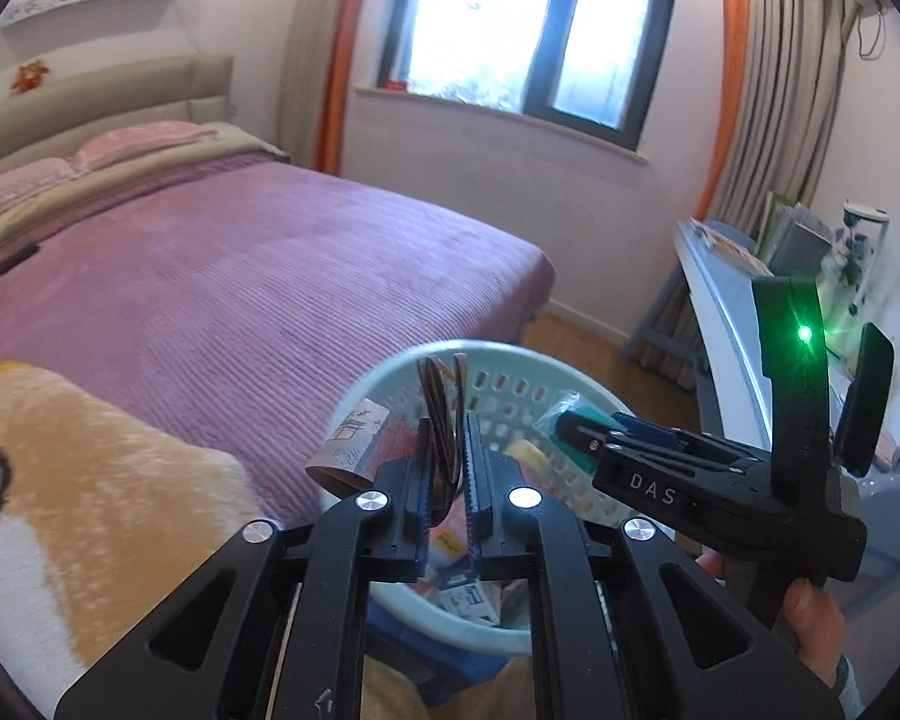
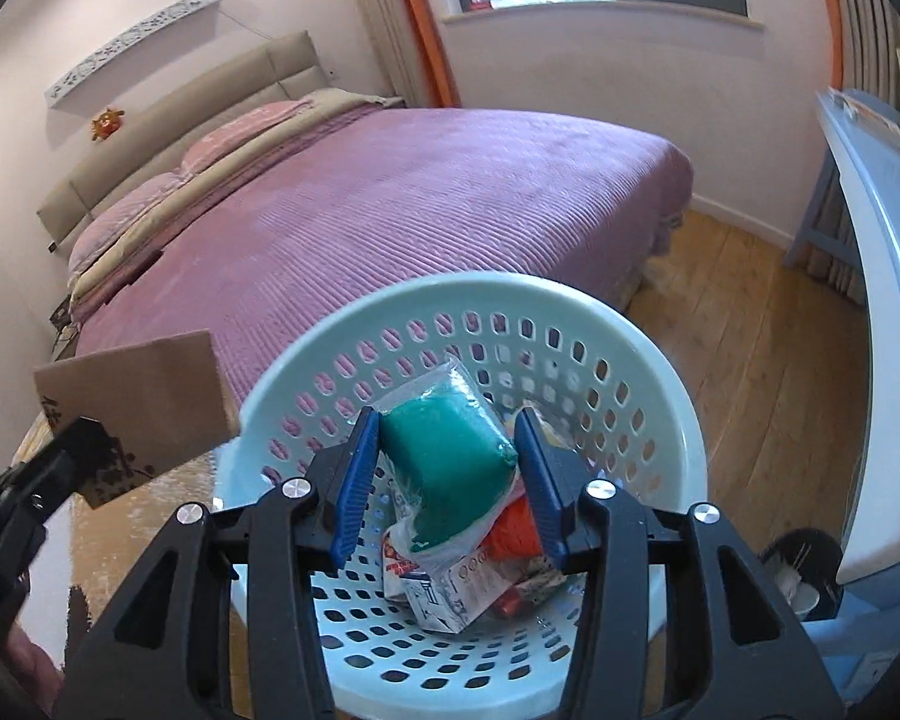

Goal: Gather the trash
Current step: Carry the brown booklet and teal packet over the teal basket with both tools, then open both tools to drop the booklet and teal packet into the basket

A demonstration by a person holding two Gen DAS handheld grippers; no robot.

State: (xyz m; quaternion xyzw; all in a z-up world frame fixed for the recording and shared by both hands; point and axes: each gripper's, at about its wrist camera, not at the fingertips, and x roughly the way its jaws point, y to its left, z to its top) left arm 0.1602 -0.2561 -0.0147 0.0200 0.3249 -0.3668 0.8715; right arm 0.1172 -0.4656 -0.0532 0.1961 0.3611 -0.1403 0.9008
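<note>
The left gripper (image 1: 450,450) is clamped on a flat cardboard piece (image 2: 132,408), held edge-on above the rim of the pale blue perforated basket (image 2: 660,360). The right gripper (image 2: 447,480) pinches a clear plastic packet (image 2: 450,450) with a green, pillow-shaped filling, directly over the basket interior. Boxes and wrappers already lie at the basket bottom.

Handling, as judged: the cardboard is light, stiff and thin — it tolerates a firm pinch near one edge and should fall cleanly on release. The packet looks soft and compressible, with a slick film skin; grip across its thickest part, since a loose corner of film would likely slip.

The basket is rigid moulded plastic with oval holes. It stands beside the bed (image 2: 450,180), which carries a ribbed purple cover.
</note>
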